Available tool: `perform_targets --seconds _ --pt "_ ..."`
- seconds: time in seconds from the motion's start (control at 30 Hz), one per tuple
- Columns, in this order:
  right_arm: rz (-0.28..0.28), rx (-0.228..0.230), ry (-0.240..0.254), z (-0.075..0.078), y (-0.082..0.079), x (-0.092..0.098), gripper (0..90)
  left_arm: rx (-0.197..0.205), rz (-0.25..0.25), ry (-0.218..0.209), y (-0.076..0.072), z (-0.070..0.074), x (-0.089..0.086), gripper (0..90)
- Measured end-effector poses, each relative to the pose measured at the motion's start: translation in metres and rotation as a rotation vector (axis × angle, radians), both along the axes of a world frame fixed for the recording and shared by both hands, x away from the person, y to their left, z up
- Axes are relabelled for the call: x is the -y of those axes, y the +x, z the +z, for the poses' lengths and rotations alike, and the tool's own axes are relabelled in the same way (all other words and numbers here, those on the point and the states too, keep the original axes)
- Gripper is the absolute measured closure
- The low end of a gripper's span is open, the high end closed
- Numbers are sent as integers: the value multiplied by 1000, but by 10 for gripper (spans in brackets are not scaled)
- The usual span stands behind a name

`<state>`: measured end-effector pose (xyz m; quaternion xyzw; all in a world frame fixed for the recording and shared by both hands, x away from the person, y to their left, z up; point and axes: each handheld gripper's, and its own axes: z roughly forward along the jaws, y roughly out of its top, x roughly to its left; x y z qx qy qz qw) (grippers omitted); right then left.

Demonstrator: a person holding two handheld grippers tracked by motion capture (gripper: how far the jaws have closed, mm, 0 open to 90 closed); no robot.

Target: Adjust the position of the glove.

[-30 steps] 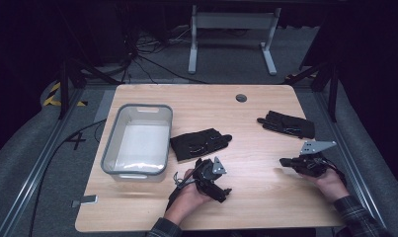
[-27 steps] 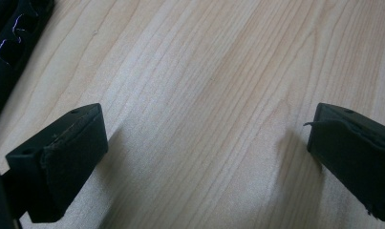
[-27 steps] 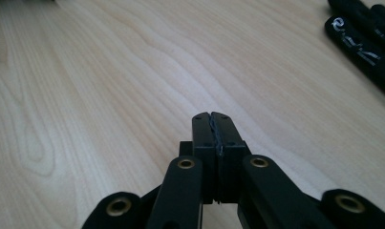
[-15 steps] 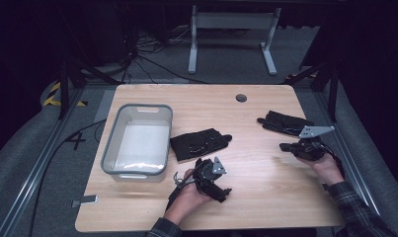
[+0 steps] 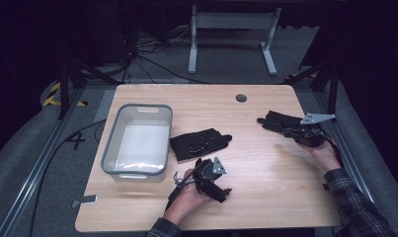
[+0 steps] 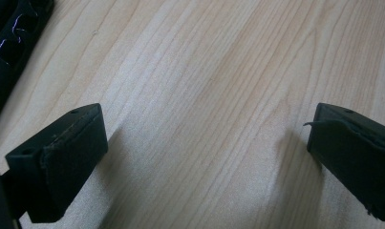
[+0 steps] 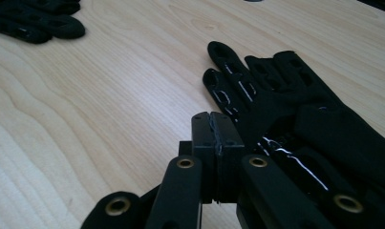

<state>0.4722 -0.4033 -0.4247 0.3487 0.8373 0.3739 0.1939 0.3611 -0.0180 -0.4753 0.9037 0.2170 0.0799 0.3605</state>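
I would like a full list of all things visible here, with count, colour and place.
gloves: 2, black; one mid-table beside the bin, one at the right, next to the right gripper
bin: 1, clear with grey rim, left on table
table: 1, light wood
hole cover: 1, dark, far edge of table
left gripper: black, jaws open, near edge
right gripper: black, jaws shut, beside the right glove

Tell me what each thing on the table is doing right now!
Left tongs: open, over bare wood, holding nothing.
Right tongs: shut, empty, beside the right glove.
Right glove: lying flat on the table, not held.
Middle glove: lying flat beside the bin, untouched.
Bin: upright, with no glove inside.
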Motion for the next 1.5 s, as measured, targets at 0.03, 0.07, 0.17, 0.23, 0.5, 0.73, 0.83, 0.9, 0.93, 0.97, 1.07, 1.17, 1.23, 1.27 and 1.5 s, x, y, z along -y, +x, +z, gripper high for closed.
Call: perform_targets --seconds 0.03,0.07,0.17,0.23,0.5,0.73,0.83,0.9,0.93,0.97,1.07,1.17,1.23,1.27,1.5 --pt "-5 -1 1 0 2 1 900 0 0 0 0 0 0 2" --pt "-10 1 -1 -1 4 3 900 0 0 0 0 0 0 2" --pt "-29 8 -8 -1 9 7 900 0 0 0 0 0 0 2" --pt "-42 2 -2 -3 14 10 900 -1 -1 0 0 0 0 2" --pt "-73 -14 -28 -12 30 15 900 -5 1 1 0 0 0 2" --pt "-86 -50 -47 -22 38 18 900 -5 1 1 0 0 0 2" --pt "-85 -52 -56 -25 38 16 900 -5 1 1 0 0 0 2" --pt "-78 -57 -55 -25 37 16 900 -5 1 1 0 0 0 2" --pt "-72 -59 -58 -24 36 15 900 -5 1 1 0 0 0 2" --pt "-67 -60 -62 -24 35 14 900 -5 1 1 0 0 0 2" --pt "-48 -66 -68 -24 31 10 900 -5 1 1 0 0 0 2" --pt "-25 -71 -75 -23 27 6 900 -5 1 1 0 0 0 2" --pt "-8 -71 -83 -23 24 3 900 -5 1 1 0 0 0 2" --pt "-2 -71 -84 -23 22 2 900 -5 1 1 0 0 0 2" --pt "44 -85 -94 -22 8 -5 900 -5 1 1 0 0 0 2"
